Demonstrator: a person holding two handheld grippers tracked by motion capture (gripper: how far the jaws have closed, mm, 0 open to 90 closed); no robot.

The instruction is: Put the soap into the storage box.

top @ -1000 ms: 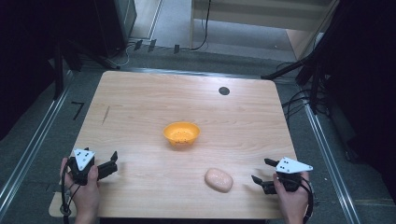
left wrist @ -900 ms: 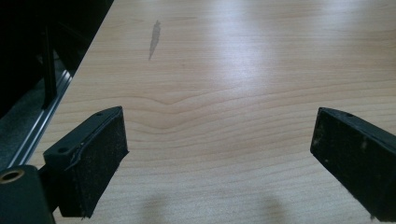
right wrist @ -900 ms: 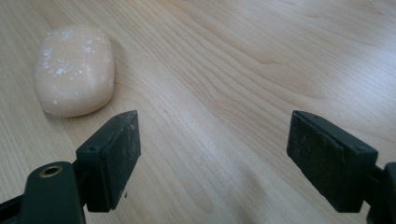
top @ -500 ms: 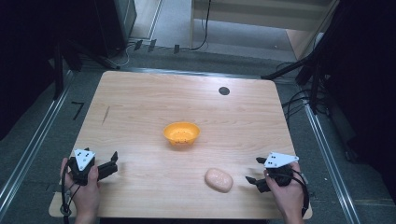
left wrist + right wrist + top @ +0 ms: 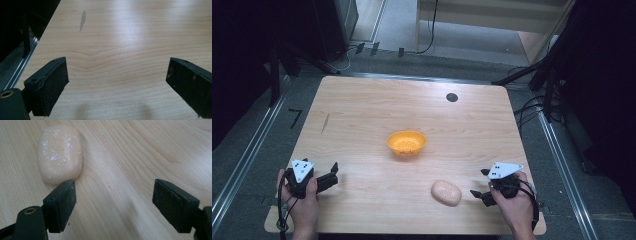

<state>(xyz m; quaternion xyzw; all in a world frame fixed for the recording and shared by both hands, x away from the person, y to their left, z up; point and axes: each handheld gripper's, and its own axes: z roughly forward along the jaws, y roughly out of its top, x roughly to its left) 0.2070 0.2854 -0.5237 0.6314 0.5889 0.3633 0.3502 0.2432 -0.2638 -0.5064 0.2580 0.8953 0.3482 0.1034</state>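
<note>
my right gripper sits just beside the pale bread roll on the wooden table. its jaws have just been closing a bit but are still apart, nothing between them. my left gripper is wide apart too, holding nothing.

Bread roll top cut off by right gripper view edge; near end behind jaw.

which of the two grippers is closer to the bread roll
The right gripper: its fingers sit just beside the bread roll, while the left gripper waits across the table.
</note>
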